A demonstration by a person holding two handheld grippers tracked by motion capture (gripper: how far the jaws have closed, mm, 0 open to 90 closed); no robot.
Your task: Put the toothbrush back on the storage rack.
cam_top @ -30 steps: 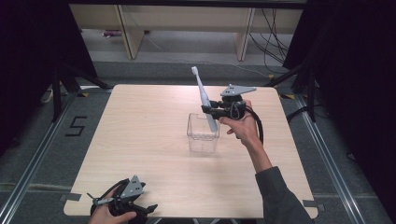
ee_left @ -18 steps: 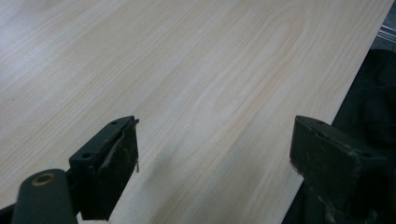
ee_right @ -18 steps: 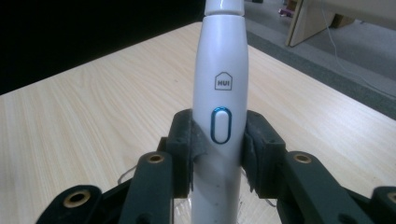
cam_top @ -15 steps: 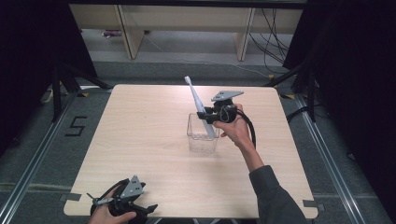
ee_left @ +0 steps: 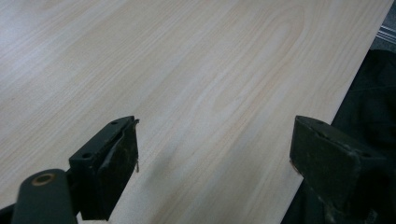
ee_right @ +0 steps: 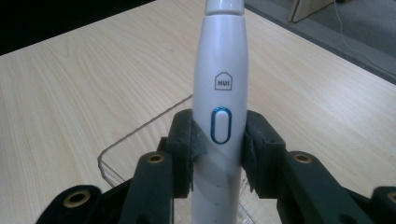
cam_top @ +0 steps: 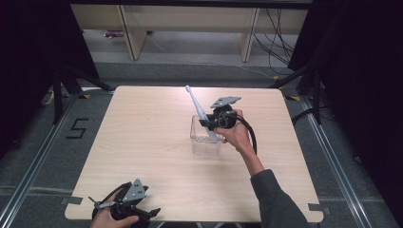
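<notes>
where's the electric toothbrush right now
In the high view the electric toothbrush is right of the table's centre, clamped in the right gripper, lower end inside the clear box.

Pale wooden table; clear box

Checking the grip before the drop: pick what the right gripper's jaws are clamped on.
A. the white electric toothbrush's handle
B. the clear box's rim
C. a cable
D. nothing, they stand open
A: in the right gripper view the right gripper pinches the white electric toothbrush handle from both sides, above the clear box.
</notes>
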